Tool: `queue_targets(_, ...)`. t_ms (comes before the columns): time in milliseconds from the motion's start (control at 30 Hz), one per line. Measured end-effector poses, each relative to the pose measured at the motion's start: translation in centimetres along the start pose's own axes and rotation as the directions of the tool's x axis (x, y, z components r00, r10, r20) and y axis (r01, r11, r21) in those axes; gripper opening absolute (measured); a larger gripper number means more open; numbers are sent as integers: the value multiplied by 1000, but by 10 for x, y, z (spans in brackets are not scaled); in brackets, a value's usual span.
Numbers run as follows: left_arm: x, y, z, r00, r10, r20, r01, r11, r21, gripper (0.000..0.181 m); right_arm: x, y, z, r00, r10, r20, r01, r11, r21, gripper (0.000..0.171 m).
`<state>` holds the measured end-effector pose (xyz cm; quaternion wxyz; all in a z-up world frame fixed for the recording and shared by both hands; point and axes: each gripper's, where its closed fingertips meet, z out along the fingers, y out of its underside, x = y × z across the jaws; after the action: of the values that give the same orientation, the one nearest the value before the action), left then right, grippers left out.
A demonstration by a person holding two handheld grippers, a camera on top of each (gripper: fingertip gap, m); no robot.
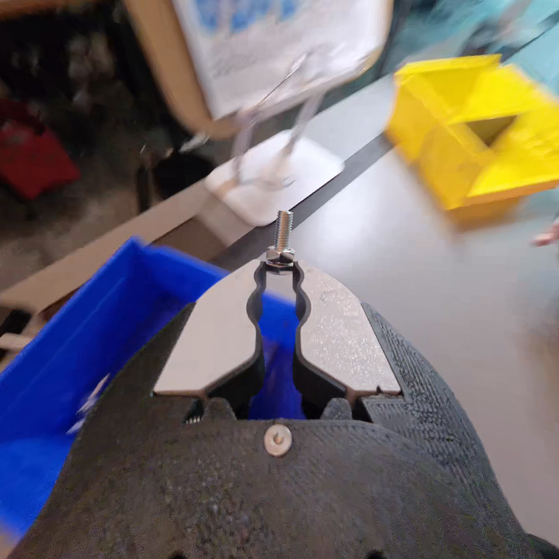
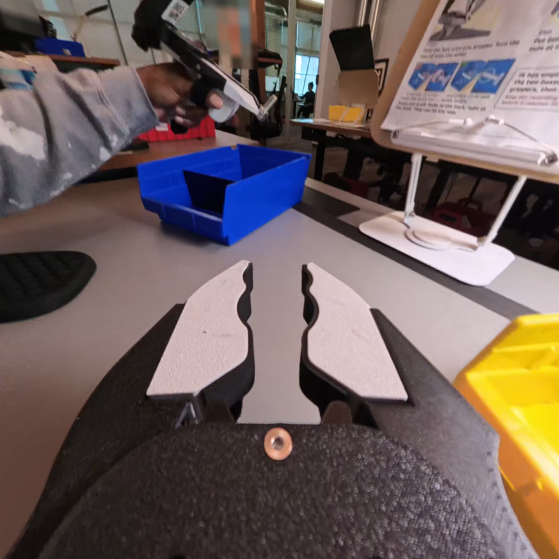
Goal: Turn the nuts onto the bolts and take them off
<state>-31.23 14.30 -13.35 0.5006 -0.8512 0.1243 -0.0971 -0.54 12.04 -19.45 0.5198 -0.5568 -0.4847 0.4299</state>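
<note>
Your left tongs (image 1: 279,267) pinch the bolt (image 1: 281,231) by its head, shank pointing forward, the nut (image 1: 278,252) seated low on the thread above the blue bin (image 1: 99,317). Small, hard, slick steel: grip the nut's flats. Your right tongs (image 2: 276,269) gape empty over the bench (image 2: 378,272), yellow bin (image 2: 520,393) beside.

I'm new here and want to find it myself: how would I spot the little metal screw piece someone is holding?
Start at the blue bin on the grey table. Above it a gloved hand holds the left tongs, shut on the bolt. It is the only shiny threaded stub there, sticking out past the tips with a hex nut at its base.
</note>
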Motion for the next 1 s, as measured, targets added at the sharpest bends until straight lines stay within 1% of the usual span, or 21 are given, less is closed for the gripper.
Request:
queue_targets(33,29,-12,-4,997,13,-71,-7,997,77,18,-4,-12,3,1000,-2,15,2,1000,24,30)
queue_targets(133,120,-30,-9,953,60,-296,15,969,247,17,-17,-52,16,998,-7,70,1,995,96,30)
queue_targets(200,171,-29,-8,907,92,-411,42,951,305,17,-26,-75,24,991,14,131,-31,991,127,32)
queue_targets(233,195,-26,-6,877,106,-469,61,943,327,17,-30,-83,27,986,37,165,-62,988,144,33)
queue_targets(300,233,-15,0,825,113,-554,89,942,323,17,-34,-92,33,972,80,219,-116,981,157,35)
queue_targets(367,256,-2,10,801,128,-585,77,947,313,17,-43,-90,35,951,107,292,-152,979,136,36)
queue_targets(400,263,4,15,788,130,-601,74,950,303,17,-49,-86,36,937,118,330,-164,980,115,35)
queue_targets(433,270,10,18,770,127,-625,73,956,284,17,-52,-80,37,929,126,347,-170,981,98,30)
queue_targets(500,275,18,27,765,119,-632,63,964,258,17,-53,-72,38,931,122,345,-168,980,107,10)
queue_targets(567,275,24,31,757,108,-645,70,967,244,17,-53,-64,39,925,132,355,-173,981,84,9)
queue_targets(633,275,28,32,735,84,-673,109,965,239,17,-54,-59,39,917,122,380,-156,986,60,10)
queue_targets(733,279,36,33,719,103,-687,93,966,242,26,-57,-55,39,895,132,427,-166,985,43,10)
queue_targets(867,283,41,37,707,99,-700,94,968,232,25,-60,-53,36,852,170,496,-215,976,35,9)
queue_targets(1000,286,40,38,701,83,-708,128,962,240,24,-58,-54,35,854,178,490,-234,971,55,10)
